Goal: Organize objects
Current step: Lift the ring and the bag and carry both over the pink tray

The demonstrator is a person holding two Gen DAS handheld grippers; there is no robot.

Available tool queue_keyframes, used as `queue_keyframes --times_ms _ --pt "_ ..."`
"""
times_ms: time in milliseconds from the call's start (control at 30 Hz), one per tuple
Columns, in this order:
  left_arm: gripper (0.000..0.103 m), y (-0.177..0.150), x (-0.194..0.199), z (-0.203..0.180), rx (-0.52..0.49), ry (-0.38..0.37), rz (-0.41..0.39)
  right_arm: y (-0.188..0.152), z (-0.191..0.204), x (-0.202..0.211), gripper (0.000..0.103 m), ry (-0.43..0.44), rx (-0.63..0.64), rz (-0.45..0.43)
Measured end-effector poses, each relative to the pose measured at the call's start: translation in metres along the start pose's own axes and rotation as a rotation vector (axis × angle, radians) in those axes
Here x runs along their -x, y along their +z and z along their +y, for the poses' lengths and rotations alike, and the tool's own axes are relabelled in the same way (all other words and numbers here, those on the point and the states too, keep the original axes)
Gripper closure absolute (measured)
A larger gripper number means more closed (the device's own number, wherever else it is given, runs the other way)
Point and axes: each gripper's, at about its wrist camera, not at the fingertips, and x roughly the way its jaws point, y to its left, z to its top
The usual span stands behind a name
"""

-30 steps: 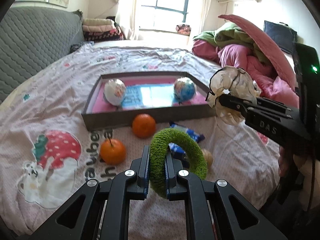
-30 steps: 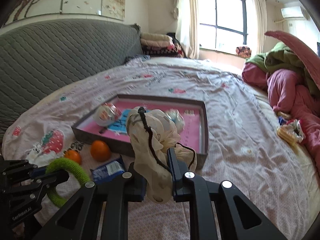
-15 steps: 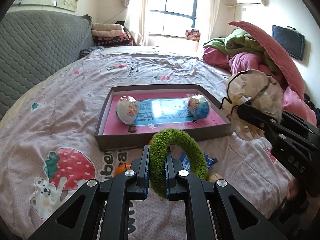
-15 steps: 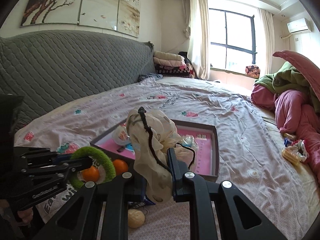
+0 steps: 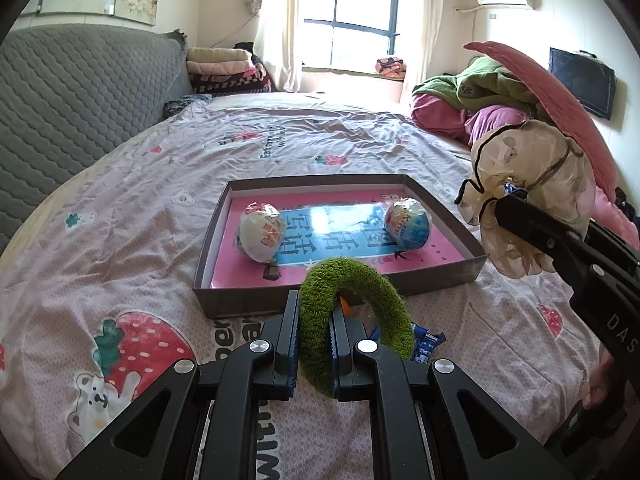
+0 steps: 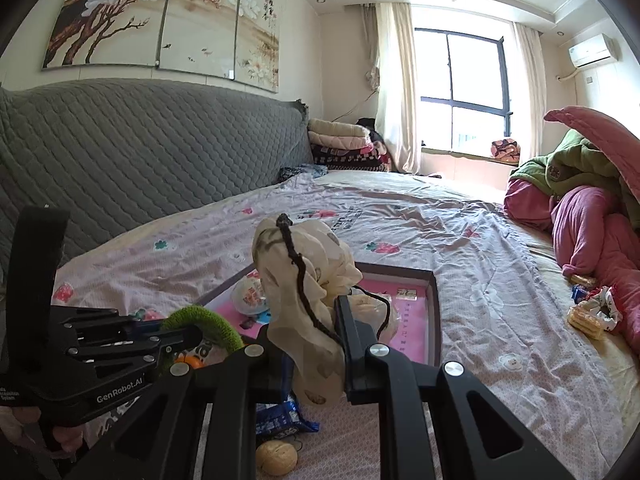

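left hand-held gripper [image 5: 314,344]: you've got it clamped tight on the green fuzzy ring [image 5: 356,320], pinched on one side of the loop so the rest arches free to the right; held off the bed, just short of the tray's near wall.
right hand-held gripper [image 6: 306,344]: closed on the cream scrunchie [image 6: 304,300], fabric bunched between the pads, dark cord trailing over the top; it sits at 3 o'clock in the left wrist view, over the tray's right corner.
why held so: judging by the task, both items look lined up to go into the tray; edge pinches should let them drop clean once you're over it.
tray [image 5: 440,280]: shallow grey box, pink liner, centre of the bed [image 5: 120,240]; open side up, so it reads as the collection spot.
already in tray: two foil-wrapped balls, white one [image 5: 262,236] at 9 o'clock, blue one [image 5: 408,226] at 3 o'clock; middle is free.
still loose on bed: blue snack packet [image 6: 280,420], walnut-like ball [image 6: 277,458], orange [image 6: 186,360] mostly hidden behind your left tool.
writing: "GenRobot.AI" on the left tool body [image 6: 120,392]; "DAS" on the right tool [image 5: 618,334]; large Chinese characters on the blue liner panel [image 5: 332,232], glare, can't read; sheet print partly covered, unreadable.
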Motion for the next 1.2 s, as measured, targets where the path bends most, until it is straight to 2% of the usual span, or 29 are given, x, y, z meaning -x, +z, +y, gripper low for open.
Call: queue_keyframes --times_ms 567,1200 --pt "0.092 0.019 -0.01 0.001 -0.016 0.008 -0.021 0.019 -0.001 -0.009 0.084 0.002 0.014 -0.024" --pt "0.091 0.053 -0.046 0.008 -0.012 0.019 -0.015 0.04 -0.015 -0.04 0.084 -0.009 -0.003 -0.029"
